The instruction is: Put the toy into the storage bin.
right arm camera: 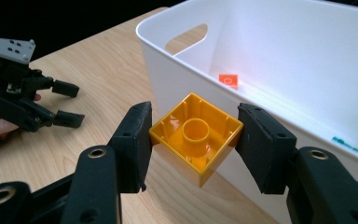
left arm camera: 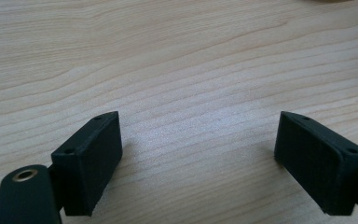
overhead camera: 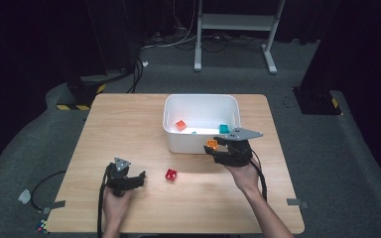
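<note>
Orange brick (right arm camera: 195,134) clamped hollow-side-up between the right hand-held gripper (right arm camera: 193,140) jaws, just outside the white bin (overhead camera: 202,144) near wall, apparently for dropping in; red brick (overhead camera: 171,174) on the surface before the bin; left hand-held gripper (left arm camera: 198,154) released, empty.

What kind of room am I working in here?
Probably a lab or recording space: a lone wooden table on grey carpet, dark curtains around, loose cables and a white equipment stand behind.

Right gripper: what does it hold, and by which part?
The right gripper holds an orange block, hollow underside toward the camera, pads on two opposite side walls.
</note>
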### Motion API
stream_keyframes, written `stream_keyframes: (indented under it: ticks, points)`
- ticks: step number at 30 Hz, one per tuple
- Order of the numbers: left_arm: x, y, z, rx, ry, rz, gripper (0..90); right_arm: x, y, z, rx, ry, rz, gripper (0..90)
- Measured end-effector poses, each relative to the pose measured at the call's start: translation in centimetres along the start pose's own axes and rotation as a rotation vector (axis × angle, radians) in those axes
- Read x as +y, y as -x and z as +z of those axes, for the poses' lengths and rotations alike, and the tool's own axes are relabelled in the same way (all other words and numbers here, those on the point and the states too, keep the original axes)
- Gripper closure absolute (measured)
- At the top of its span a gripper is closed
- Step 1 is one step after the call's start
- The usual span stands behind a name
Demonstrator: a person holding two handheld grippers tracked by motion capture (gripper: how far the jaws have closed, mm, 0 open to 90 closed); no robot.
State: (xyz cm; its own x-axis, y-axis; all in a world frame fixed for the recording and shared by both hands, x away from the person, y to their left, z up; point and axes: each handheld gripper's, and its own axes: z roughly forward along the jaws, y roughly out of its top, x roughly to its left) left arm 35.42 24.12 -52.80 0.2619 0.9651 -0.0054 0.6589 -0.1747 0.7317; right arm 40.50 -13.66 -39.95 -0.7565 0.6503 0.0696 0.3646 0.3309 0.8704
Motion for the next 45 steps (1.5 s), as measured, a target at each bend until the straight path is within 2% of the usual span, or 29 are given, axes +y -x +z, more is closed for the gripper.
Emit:
stream_keyframes:
  ticks: [10,21,29,36,45]
  points:
    - [0.0,0.0,0.0,0.000,0.000,0.000,15.1,2.0,0.4,-0.2,-0.008,0.016,-0.012,46.5]
    - [0.0,0.0,0.0,0.000,-0.001,0.000,15.1,3.9,1.7,0.2,-0.022,0.026,-0.010,46.6]
    - [0.0,0.0,0.0,0.000,0.000,-0.001,15.1,4.9,2.6,0.6,-0.034,0.039,0.010,46.6]
    - [0.0,0.0,0.0,0.000,0.000,-0.001,15.1,5.5,3.7,1.5,-0.044,0.050,0.052,46.6]
    - [0.0,0.0,0.0,0.000,0.000,-0.002,15.1,6.2,5.1,3.3,-0.070,0.001,0.077,46.5]
